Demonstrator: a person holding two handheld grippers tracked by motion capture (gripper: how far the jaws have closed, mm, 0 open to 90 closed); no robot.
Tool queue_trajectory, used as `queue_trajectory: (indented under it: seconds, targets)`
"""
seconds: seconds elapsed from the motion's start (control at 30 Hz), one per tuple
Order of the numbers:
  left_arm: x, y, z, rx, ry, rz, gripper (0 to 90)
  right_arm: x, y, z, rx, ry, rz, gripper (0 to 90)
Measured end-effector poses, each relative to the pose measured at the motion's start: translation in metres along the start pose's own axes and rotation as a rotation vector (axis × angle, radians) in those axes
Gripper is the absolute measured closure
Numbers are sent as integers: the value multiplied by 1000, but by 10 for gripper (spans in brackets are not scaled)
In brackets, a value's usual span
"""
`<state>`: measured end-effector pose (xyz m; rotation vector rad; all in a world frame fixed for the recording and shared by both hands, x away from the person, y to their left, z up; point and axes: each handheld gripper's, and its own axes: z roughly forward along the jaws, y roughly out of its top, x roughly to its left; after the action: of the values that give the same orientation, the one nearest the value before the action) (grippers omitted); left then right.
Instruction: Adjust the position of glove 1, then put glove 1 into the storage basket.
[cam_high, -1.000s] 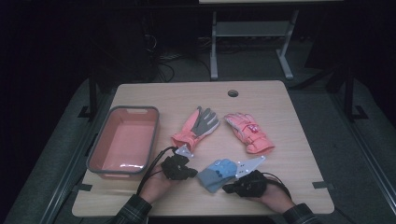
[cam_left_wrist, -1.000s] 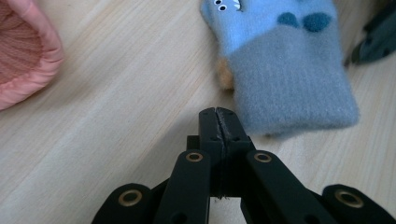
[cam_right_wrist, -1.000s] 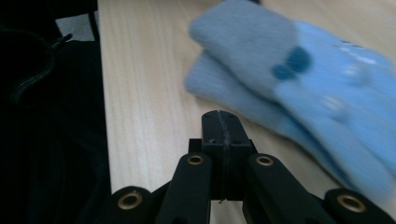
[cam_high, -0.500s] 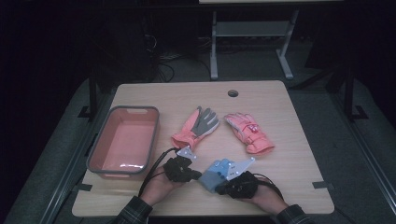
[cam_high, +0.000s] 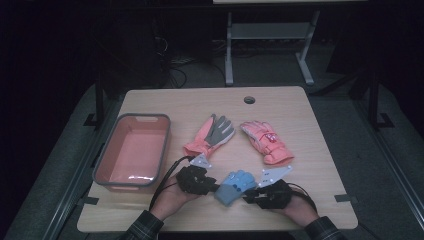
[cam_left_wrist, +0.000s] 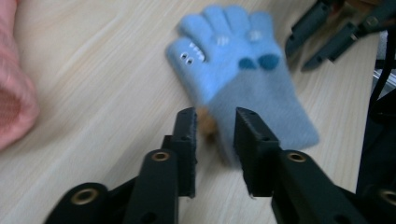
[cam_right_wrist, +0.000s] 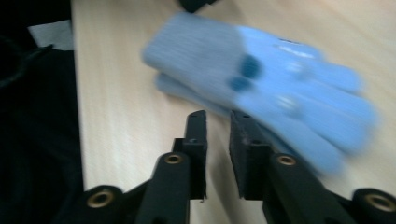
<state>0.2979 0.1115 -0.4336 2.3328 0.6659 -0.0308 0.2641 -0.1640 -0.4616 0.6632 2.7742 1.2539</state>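
Blue knit glove lying flat between two grippers

The left gripper (cam_left_wrist: 214, 122) has just been opening; its black ribbed jaws stand a little apart at the soft cuff edge of the blue knit glove (cam_left_wrist: 243, 79), not pressing it. The right gripper (cam_right_wrist: 217, 125), also just opening, has a narrow gap with nothing inside, just beside the glove's fingers. Farther off lie an orange glove with grey palm (cam_high: 210, 134), a padded pink glove (cam_high: 265, 141) and a rectangular plastic tub (cam_high: 165, 142).
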Motion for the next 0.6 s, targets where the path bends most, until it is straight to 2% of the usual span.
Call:
queue_trajectory:
  seconds: [0.03,0.07,0.17,0.27,0.33,0.43,0.53,0.6]
  targets:
    - [-1,2,1,-3,-3,6,647,-2,-2,-3,-5,-9,7,733]
    - [-3,5,2,-11,-5,1,591,-5,-4,-7,-11,-22,14,689]
    - [-9,14,8,-16,-8,20,438,-14,-11,-17,-31,-78,37,543]
    - [-13,22,15,-10,3,34,335,-26,-19,-24,-47,-146,44,434]
    - [-15,26,20,-2,20,48,271,-33,-24,-28,-54,-174,59,390]
    - [-18,29,32,3,37,44,196,-43,-31,-29,-44,-196,92,340]
    - [-21,31,42,21,53,59,155,-48,-34,-28,-30,-224,106,296]
    - [-23,32,48,23,53,73,152,-51,-37,-25,-22,-240,94,258]
